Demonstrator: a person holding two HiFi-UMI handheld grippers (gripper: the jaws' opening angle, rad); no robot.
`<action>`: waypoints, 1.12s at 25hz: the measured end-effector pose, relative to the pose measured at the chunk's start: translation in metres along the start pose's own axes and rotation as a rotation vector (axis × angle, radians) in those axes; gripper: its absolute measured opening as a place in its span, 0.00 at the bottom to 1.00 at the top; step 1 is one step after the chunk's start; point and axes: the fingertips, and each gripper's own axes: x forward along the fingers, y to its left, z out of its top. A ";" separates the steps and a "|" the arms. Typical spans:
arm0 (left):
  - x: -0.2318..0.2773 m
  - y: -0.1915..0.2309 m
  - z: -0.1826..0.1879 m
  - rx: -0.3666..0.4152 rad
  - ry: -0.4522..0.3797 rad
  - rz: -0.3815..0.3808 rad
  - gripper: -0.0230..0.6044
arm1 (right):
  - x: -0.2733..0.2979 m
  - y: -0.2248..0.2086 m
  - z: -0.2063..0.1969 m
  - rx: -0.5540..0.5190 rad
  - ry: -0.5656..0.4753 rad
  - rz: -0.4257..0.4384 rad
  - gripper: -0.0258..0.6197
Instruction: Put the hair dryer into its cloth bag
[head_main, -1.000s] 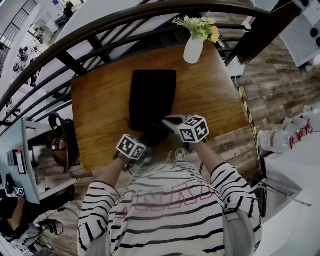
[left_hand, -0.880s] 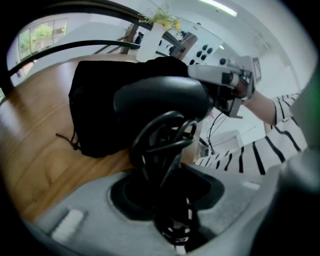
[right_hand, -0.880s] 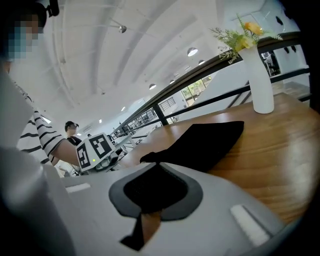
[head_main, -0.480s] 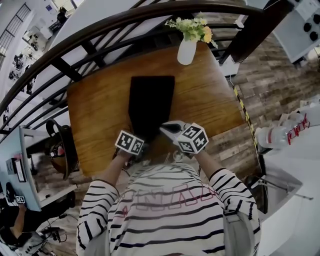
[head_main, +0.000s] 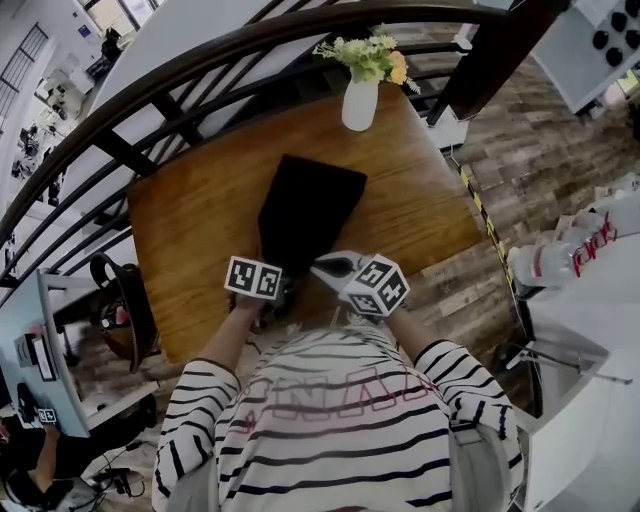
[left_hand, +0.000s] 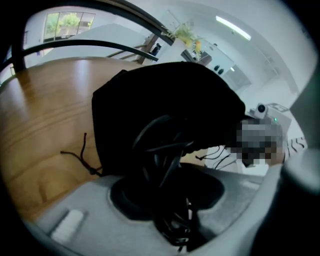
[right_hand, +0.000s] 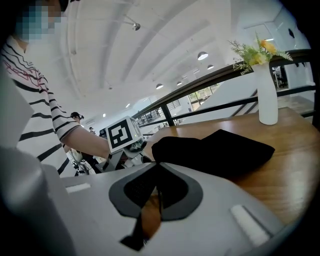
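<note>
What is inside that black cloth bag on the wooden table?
At the black cloth bag's mouth, a black looped cord held by the left tool shows. Whether the hair dryer itself is inside cannot be seen: the opaque cloth covers everything deeper.

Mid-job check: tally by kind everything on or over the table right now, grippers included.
Bag: 1
Vase with flowers: 1
Cord, black, looped between the left jaws: 1
Grippers: 2, left gripper and right gripper
Total: 5
</note>
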 end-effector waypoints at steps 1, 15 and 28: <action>0.001 0.000 0.003 -0.005 -0.005 0.000 0.29 | 0.000 0.001 0.001 -0.008 0.000 0.000 0.06; 0.030 0.004 0.040 -0.066 -0.025 0.035 0.30 | 0.005 0.013 -0.016 -0.101 0.072 0.009 0.06; 0.060 0.009 0.073 0.012 0.060 0.098 0.30 | 0.010 -0.008 -0.036 -0.026 0.075 -0.024 0.06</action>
